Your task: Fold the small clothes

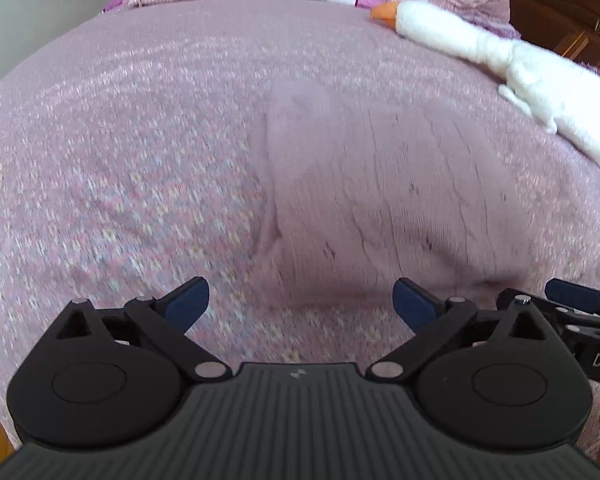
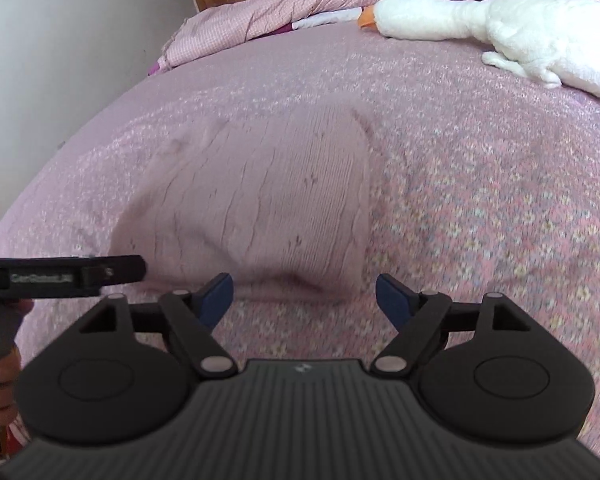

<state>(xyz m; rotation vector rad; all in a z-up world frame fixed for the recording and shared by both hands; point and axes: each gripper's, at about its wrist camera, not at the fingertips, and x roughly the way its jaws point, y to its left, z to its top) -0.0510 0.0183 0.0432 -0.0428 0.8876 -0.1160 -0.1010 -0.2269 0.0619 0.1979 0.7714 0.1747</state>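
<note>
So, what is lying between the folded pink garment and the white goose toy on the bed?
Nothing: only bare bedspread separates the pink garment from the goose toy. The right wrist view shows this stretch most clearly.

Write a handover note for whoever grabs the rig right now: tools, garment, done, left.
Left tool: open, nothing between the fingers, just short of the garment's near edge.
Right tool: open, empty, beside the left one at the same edge.
Pink knit garment: flat on the pink bedspread, lying as a compact rectangle with a rounded near edge that looks like a fold; neither tool touches it. Frames are blurred, so the layers are hard to count.
White plush goose: further up the bed, clear of the garment.
Done: at least one fold, apparently.
Left: check the shape, fold again if needed, smooth it.
</note>
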